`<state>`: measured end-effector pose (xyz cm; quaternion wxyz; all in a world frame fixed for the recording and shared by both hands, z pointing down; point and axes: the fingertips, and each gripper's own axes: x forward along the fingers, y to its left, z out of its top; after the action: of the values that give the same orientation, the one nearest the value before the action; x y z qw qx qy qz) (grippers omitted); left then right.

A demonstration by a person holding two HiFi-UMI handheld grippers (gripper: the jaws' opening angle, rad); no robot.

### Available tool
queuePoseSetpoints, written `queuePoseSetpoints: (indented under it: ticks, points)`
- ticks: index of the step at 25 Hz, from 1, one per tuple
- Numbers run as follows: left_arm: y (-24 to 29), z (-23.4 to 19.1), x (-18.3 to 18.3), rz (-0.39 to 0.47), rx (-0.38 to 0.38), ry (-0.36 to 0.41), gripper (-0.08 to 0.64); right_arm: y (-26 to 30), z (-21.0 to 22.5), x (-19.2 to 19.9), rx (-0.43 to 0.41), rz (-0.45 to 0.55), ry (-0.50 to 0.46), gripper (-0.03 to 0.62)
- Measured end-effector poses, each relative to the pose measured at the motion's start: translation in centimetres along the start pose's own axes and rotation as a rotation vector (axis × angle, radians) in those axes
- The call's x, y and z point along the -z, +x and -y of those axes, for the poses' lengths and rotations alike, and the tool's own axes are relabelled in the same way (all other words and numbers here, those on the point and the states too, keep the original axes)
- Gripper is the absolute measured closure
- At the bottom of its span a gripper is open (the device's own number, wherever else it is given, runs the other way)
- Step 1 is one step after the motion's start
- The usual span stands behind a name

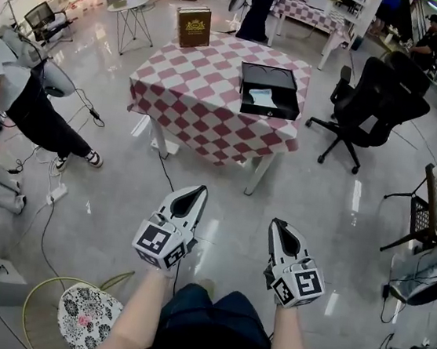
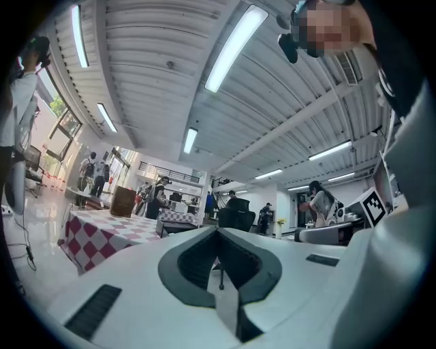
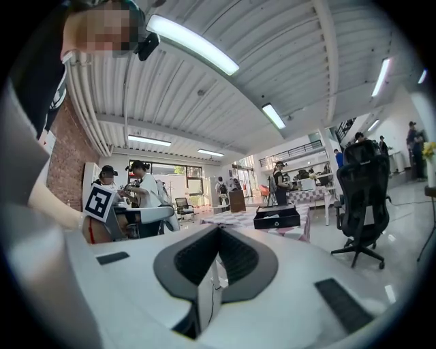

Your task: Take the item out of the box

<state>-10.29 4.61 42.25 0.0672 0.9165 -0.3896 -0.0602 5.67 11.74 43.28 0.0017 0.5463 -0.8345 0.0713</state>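
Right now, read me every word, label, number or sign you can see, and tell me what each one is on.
No text here is readable.
Brown box standing on the checked table: gold emblem and lettering, too small to read.
Black box, front wall: small pale mark, too small to read.
Cubes on left gripper and right gripper: black-and-white square markers, no words.
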Motion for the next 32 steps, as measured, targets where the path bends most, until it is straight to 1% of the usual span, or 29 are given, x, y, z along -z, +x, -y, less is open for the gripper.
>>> queuePoseSetpoints:
  ticks: [4,9,16,22,25,32]
  points:
    - [1.0,-0.3,-0.1,0.000,0.004,-0.005,0.551,0.6,0.7,-0.5,0.003,0.014,0.020,0.587]
    - [2.2,-1.2,0.2,-0.003,0.004,-0.011,0.551,1.8,2.4,-0.2,0.016,0.013,0.053,0.586]
    - [4.7,-3.8,-0.3,0.000,-0.033,-0.015,0.551,5.6,4.2,-1.1,-0.031,0.037,0.053,0.586]
    - [9.4,-6.0,-0.6,0.001,-0.039,-0.002,0.551,10.5,7.8,-1.6,-0.046,0.038,0.059,0.586]
    - [12.0,-6.7,-0.6,-0.003,-0.029,0.002,0.551,12.8,9.5,-1.7,-0.059,0.022,0.069,0.586]
    - [17.7,-8.6,0.2,-0.003,-0.029,-0.013,0.551,17.3,13.2,-1.4,-0.088,-0.033,0.048,0.586]
